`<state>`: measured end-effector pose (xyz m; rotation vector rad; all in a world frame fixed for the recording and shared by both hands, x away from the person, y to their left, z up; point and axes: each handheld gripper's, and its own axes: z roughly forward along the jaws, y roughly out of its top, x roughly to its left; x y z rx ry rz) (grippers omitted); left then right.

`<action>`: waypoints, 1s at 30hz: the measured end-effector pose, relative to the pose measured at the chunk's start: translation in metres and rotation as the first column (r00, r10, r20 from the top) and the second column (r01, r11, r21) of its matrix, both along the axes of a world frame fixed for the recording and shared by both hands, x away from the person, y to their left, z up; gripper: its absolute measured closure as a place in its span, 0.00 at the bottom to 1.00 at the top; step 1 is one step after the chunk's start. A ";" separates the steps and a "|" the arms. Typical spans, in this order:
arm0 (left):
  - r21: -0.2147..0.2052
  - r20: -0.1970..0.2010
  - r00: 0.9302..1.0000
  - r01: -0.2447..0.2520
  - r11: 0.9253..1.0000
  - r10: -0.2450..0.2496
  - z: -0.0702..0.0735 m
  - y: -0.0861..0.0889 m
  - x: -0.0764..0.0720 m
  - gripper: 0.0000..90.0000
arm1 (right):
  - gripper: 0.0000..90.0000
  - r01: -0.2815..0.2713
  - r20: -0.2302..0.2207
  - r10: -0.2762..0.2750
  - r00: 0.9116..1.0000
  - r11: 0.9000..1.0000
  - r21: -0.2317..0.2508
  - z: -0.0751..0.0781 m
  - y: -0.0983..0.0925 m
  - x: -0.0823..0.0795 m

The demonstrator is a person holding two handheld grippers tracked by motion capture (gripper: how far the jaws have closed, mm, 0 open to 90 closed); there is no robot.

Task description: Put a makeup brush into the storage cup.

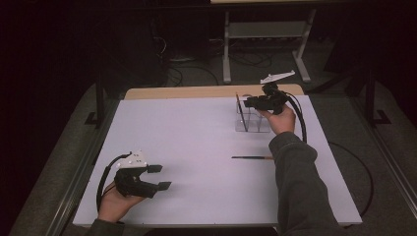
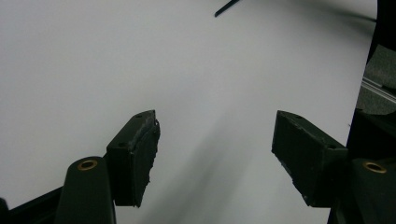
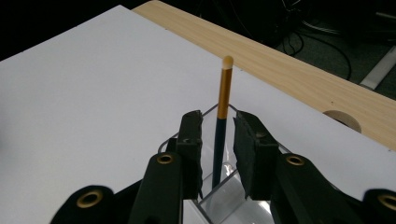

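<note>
Releasing a pencil [image 3: 219,140] into the clear holder [image 3: 233,196].
My right gripper [image 3: 218,140] stands slightly spread, pads off it; next comes the brush [image 1: 252,158] on the table [image 1: 187,137].

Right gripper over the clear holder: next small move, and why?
Probably lift the right gripper straight up and clear. The brush already stands in the clear holder, with gaps between it and both jaws, so it looks released. A second brush lies on the table, likely next.

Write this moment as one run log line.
right gripper: jaws open beside pencil standing in clear holder | left gripper: open over table | second pencil: lying flat
</note>
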<state>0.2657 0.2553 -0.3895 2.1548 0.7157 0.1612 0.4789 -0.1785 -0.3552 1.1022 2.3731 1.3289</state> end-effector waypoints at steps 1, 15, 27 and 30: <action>-0.005 0.002 1.000 -0.002 1.000 0.002 0.000 0.000 0.000 0.34 | 0.77 -0.004 0.003 0.004 1.000 1.000 0.000 0.000 -0.001 -0.001; 0.002 0.003 1.000 0.003 1.000 -0.003 -0.001 0.002 0.000 0.34 | 0.71 -0.021 -0.003 0.021 1.000 1.000 -0.004 0.001 -0.015 -0.014; 0.006 0.002 1.000 0.003 1.000 -0.003 -0.001 0.001 0.000 0.33 | 0.64 -0.048 -0.005 0.047 0.999 0.999 -0.012 0.004 -0.020 -0.025; 0.002 -0.002 1.000 -0.003 1.000 0.003 -0.001 0.001 0.000 0.33 | 0.63 -0.050 -0.011 0.050 0.999 0.999 -0.016 0.005 -0.019 -0.028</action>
